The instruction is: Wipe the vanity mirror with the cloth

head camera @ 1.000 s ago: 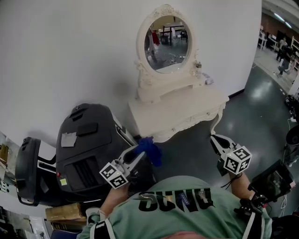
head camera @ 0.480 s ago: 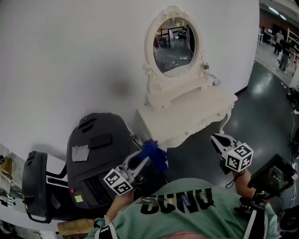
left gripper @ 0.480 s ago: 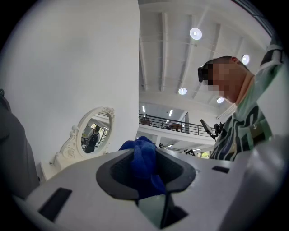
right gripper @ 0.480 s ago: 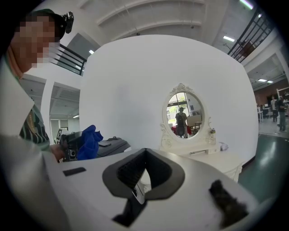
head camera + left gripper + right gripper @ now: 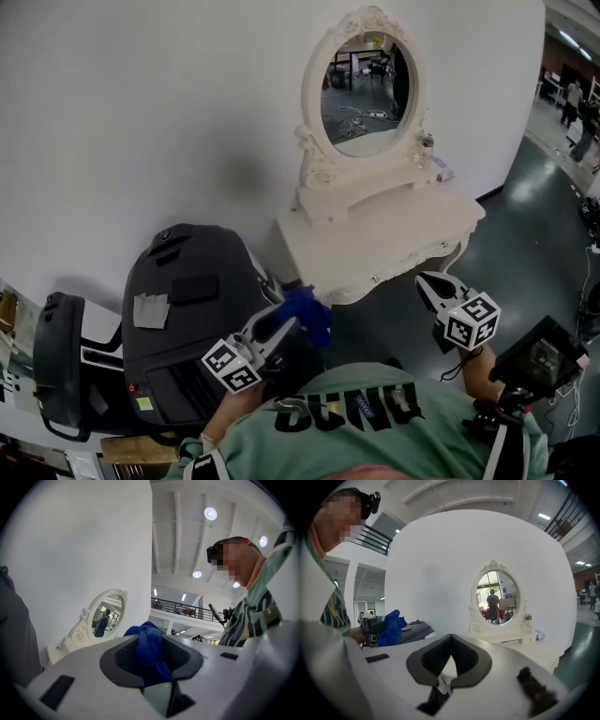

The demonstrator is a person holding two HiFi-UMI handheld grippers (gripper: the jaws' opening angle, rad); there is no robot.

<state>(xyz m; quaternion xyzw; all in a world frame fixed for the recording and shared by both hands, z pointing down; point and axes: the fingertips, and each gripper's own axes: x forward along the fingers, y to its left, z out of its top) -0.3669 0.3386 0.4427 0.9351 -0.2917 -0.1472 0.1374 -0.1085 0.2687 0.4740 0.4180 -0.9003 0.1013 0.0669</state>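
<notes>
Jaws of the left gripper [image 5: 284, 328] are clamped on the blue cloth [image 5: 307, 315], near the person. The vanity mirror [image 5: 367, 92] stands upright, far and to the right, well apart. The right gripper [image 5: 431, 289], closed on nothing, hovers nearer the dressing table [image 5: 394, 230].

The vanity mirror [image 5: 367, 89] stands at the back of the counter [image 5: 394, 234], against the wall [image 5: 141, 112]. A large case [image 5: 183, 300] sits left of the counter. The cloth [image 5: 307, 312], held in the left gripper [image 5: 279, 328], is before the counter's left corner. The right gripper [image 5: 429, 286] is before its right end, apart from it.
</notes>
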